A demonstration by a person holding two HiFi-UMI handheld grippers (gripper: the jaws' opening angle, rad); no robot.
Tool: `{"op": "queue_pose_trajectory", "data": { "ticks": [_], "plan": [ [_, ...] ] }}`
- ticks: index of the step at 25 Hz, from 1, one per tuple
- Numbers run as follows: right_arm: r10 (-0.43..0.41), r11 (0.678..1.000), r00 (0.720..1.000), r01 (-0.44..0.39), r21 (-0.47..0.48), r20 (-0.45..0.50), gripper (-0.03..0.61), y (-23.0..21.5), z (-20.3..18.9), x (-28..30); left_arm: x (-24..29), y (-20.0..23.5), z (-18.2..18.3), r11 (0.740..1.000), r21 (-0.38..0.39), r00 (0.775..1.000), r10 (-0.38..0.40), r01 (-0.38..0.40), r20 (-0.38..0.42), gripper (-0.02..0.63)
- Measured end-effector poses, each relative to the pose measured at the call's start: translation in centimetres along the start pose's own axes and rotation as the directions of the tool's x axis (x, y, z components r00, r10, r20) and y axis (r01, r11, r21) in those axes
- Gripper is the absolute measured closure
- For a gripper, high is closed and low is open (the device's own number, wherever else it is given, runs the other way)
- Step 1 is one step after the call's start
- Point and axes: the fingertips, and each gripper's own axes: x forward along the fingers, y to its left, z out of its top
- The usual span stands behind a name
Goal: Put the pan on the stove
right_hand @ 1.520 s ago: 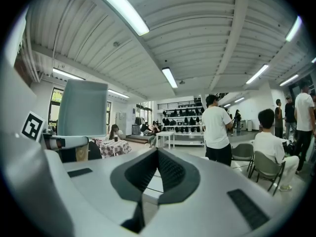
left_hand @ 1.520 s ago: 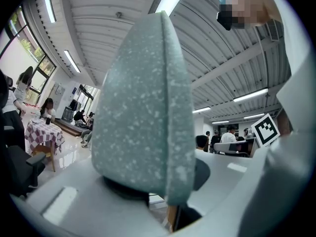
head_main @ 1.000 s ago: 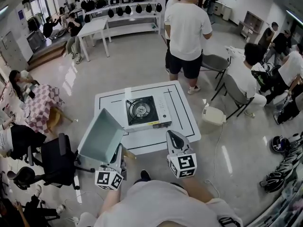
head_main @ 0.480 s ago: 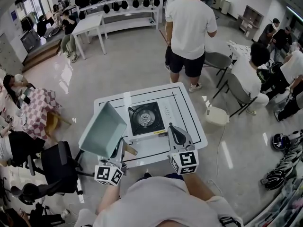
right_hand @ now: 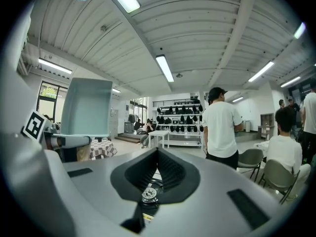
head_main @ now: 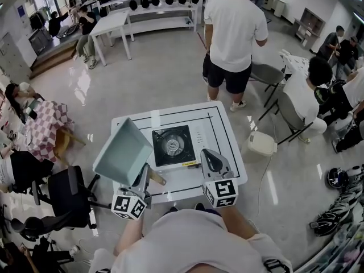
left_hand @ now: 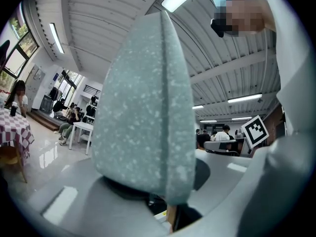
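Observation:
A square pale-green pan (head_main: 121,152) with a wooden handle (head_main: 158,180) hangs tilted over the white table's (head_main: 223,131) left edge. My left gripper (head_main: 143,180) is shut on that handle. In the left gripper view the pan (left_hand: 143,122) fills the middle, and the handle (left_hand: 172,217) shows between the jaws. The portable gas stove (head_main: 174,145) sits mid-table, right of the pan, with its burner bare. My right gripper (head_main: 207,156) is shut and empty at the stove's near right corner. From the right gripper (right_hand: 157,152) view the pan (right_hand: 87,107) is up on the left.
A person in a white shirt (head_main: 235,27) stands just beyond the table. A grey chair (head_main: 266,74) and a beige stool (head_main: 260,144) are to the right. A black office chair (head_main: 68,189) stands close on the left.
Both grippers and the held pan have moved slightly forward, so the stove lies nearer to them. The pan is still held tilted.

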Motion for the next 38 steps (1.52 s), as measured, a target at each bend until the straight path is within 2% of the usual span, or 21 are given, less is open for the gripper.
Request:
{"op": "queue_pose_trajectory", "data": {
  "ticks": [4,8,13,16,18,20,24,28,30,33,36,38],
  "plan": [
    [0.012,1.000,1.000,-0.012,0.000,-0.006,0.569,-1.2,-0.2,0.4,1.1,-0.1,-0.8,0.998,-0.059,1.000,-0.009,0.008,-0.016,0.492],
    [0.011,1.000,1.000,-0.011,0.008,-0.020,0.569,-2.5,-0.7,0.6,2.7,-0.6,-1.7,0.989,-0.134,0.996,-0.073,0.066,-0.046,0.492],
    [0.014,1.000,0.999,-0.014,0.010,-0.028,0.570,-3.2,-1.3,1.0,4.7,-0.6,-3.8,0.947,-0.292,0.980,-0.171,0.135,-0.101,0.492],
    [0.009,1.000,0.999,-0.008,0.016,-0.037,0.570,-3.6,-1.6,1.1,5.6,-0.5,-5.3,0.926,-0.340,0.967,-0.218,0.163,-0.130,0.492],
    [0.000,1.000,0.999,0.001,0.020,-0.040,0.570,-4.0,-1.8,1.0,6.4,-0.7,-6.1,0.901,-0.385,0.951,-0.273,0.199,-0.148,0.492],
    [-0.009,1.000,0.999,0.010,0.025,-0.044,0.570,-4.3,-2.0,1.0,7.2,-1.0,-6.8,0.859,-0.455,0.927,-0.340,0.237,-0.158,0.492],
    [-0.026,0.999,0.998,0.028,0.031,-0.054,0.570,-4.9,-2.5,0.8,9.0,-1.3,-8.5,0.753,-0.600,0.872,-0.455,0.270,-0.180,0.491],
    [-0.046,0.998,0.997,0.048,0.031,-0.070,0.569,-5.6,-3.0,0.3,10.8,-1.7,-11.1,0.682,-0.673,0.813,-0.544,0.285,-0.207,0.492],
    [-0.055,0.998,0.996,0.058,0.032,-0.075,0.569,-5.9,-3.3,0.2,11.6,-2.0,-12.3,0.630,-0.722,0.775,-0.596,0.287,-0.211,0.491],
    [-0.071,0.997,0.994,0.074,0.037,-0.082,0.569,-6.1,-3.6,-0.1,12.7,-2.5,-13.9,0.535,-0.801,0.727,-0.658,0.269,-0.196,0.491],
    [-0.086,0.995,0.992,0.090,0.040,-0.090,0.569,-6.4,-3.7,-0.4,13.1,-3.0,-15.9,0.455,-0.864,0.680,-0.705,0.217,-0.200,0.489],
    [-0.093,0.995,0.991,0.097,0.039,-0.096,0.569,-6.5,-3.9,-0.6,13.0,-3.7,-17.2,0.418,-0.893,0.644,-0.732,0.168,-0.222,0.489]
  ]
}}
